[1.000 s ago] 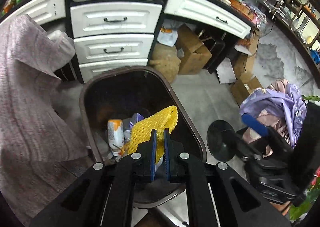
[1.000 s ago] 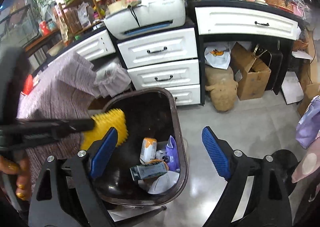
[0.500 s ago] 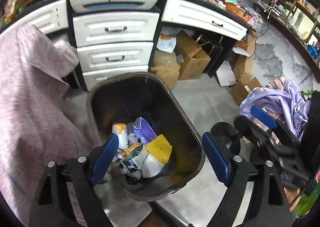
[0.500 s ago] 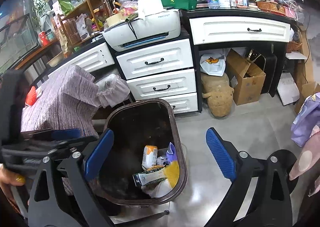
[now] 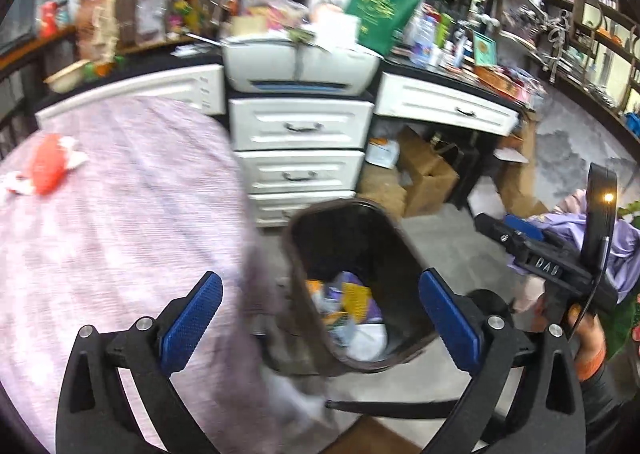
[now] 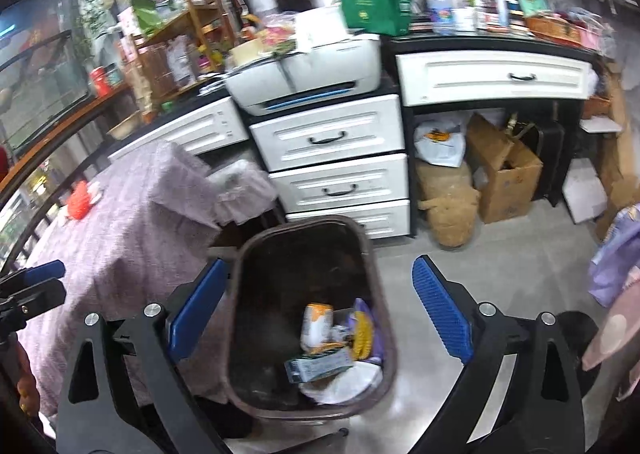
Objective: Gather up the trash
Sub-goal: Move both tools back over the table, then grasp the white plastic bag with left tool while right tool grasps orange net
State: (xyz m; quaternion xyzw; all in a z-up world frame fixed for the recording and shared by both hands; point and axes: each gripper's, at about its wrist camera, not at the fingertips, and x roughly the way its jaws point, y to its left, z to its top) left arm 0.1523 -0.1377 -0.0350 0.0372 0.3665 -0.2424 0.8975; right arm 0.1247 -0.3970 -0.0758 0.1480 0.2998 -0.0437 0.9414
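- My left gripper [image 5: 320, 318]: black angular arms, blue stippled pads, jaws spread wide with nothing between them; they have just been opening. It points steeply down over the bin's near rim and the table edge.
- My right gripper [image 6: 320, 314]: same build, jaws wide, empty, angled down at the bin. My hand [image 5: 588, 338] grips its handle at the right edge of the left view.
- Trash bin [image 6: 384, 334]: dark brown plastic, smooth, rounded-rectangle mouth, standing on the grey floor just beside the table; its long axis runs away from me toward the drawers.
- Trash inside, piled at the near end: a yellow mesh foam sleeve [image 6: 363, 332] lying on the heap, long axis roughly along the bin; an orange-and-white packet [image 6: 316, 324] upright; a flat printed wrapper [image 6: 320, 366]; white crumpled plastic.
- Table [image 5: 100, 221] to the left: pink-grey woven cloth, bearing a red-and-white object [image 5: 48, 167], too blurred to identify.
- Beyond: white panelled drawers [image 6: 336, 141] with dark handles, printer [image 6: 308, 69] above.
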